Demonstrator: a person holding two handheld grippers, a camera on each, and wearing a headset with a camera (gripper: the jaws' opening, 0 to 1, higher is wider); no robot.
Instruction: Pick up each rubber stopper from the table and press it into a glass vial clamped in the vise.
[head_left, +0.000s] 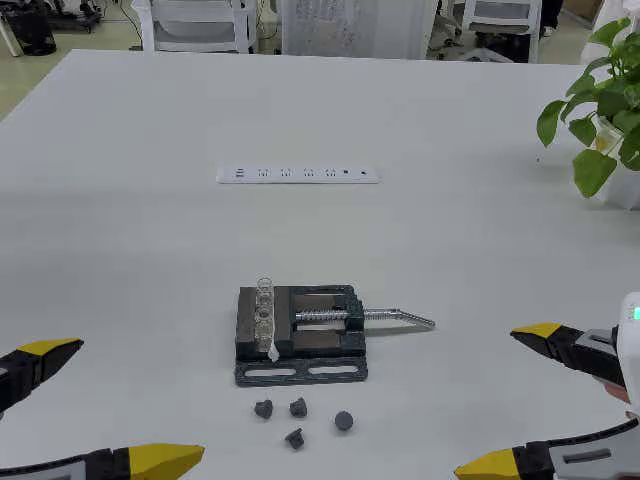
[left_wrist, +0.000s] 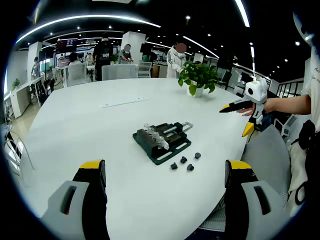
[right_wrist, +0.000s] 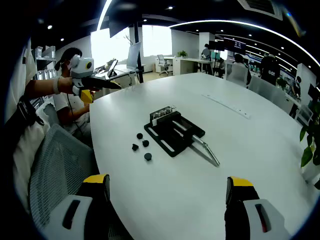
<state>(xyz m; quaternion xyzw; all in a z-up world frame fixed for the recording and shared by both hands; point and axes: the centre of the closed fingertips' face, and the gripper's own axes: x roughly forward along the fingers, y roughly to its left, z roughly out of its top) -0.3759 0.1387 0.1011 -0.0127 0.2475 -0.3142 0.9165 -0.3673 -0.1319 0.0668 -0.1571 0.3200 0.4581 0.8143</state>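
Note:
A dark vise (head_left: 300, 348) sits on the white table (head_left: 320, 240), with a row of clear glass vials (head_left: 264, 310) clamped upright between its jaws. Several grey rubber stoppers (head_left: 298, 407) lie loose just in front of it, toward me. My left gripper (head_left: 140, 400) hovers open at the near left and my right gripper (head_left: 487, 400) open at the near right. Both are well apart from the stoppers and hold nothing. The left gripper view looks at the vise (left_wrist: 162, 140) and stoppers (left_wrist: 183, 160) past its open jaws. The right gripper view shows the vise (right_wrist: 174, 132) and stoppers (right_wrist: 145, 143).
The vise's screw handle (head_left: 395, 316) sticks out to the right. A white power strip (head_left: 298, 173) lies farther back, mid-table. A potted plant (head_left: 600, 110) stands at the right edge. Chairs (head_left: 195, 25) line the far side, and people stand in the background.

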